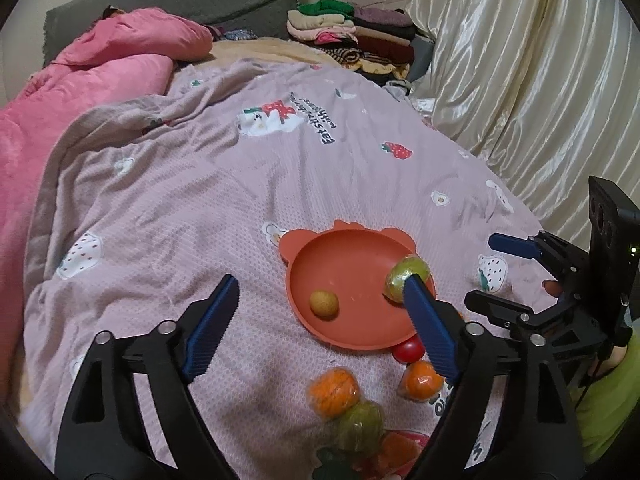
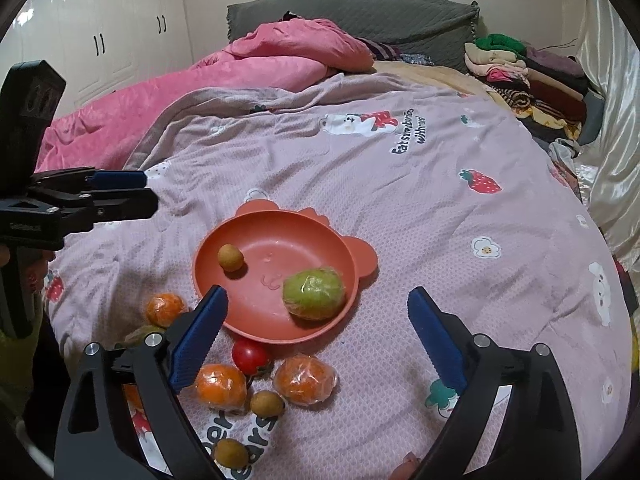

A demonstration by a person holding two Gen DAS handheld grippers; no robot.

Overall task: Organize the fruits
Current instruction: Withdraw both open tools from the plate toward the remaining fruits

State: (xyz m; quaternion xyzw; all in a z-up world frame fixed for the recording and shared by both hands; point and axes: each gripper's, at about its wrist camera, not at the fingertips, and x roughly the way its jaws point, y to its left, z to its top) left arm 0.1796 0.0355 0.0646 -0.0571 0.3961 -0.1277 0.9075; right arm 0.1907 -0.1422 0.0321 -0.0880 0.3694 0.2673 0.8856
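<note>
The left gripper [image 1: 320, 292], black-armed with blue ribbed pads, is held with its jaws wide apart and nothing between the pads; no fruit is touched by them. In the left wrist view its right pad overlaps the near edge of a plastic-wrapped green fruit [image 1: 406, 272], so contact there cannot be told. The right gripper [image 2: 318, 300] is likewise spread wide and empty, its pads flanking the near rim of the orange-red bear-eared plastic plate [image 2: 276, 324] without gripping it.

In the right wrist view the plate is seen at the centre of a pale pink waffle-weave quilt printed with strawberries and bears [image 2: 420, 208]. Two fruits lie inside the plate: a small round tan fruit [image 2: 230, 257] at about ten o'clock and the wrapped green fruit at about four o'clock, near the rim.

Outside the plate, at six o'clock just beside its rim, a small red tomato [image 2: 249, 356] is seen. Below it lie two plastic-wrapped oranges [image 2: 221, 385], one at each side of the tomato, with a small tan fruit [image 2: 267, 403] between them and another tan one [image 2: 231, 453] further toward the lower edge. A third wrapped orange [image 2: 165, 309] lies at eight o'clock from the plate, beside a partly hidden greenish fruit.

At twelve o'clock, well apart, a pink fleece blanket [image 2: 224, 80] and a stack of folded clothes [image 2: 516, 76] are seen against a grey headboard.
</note>
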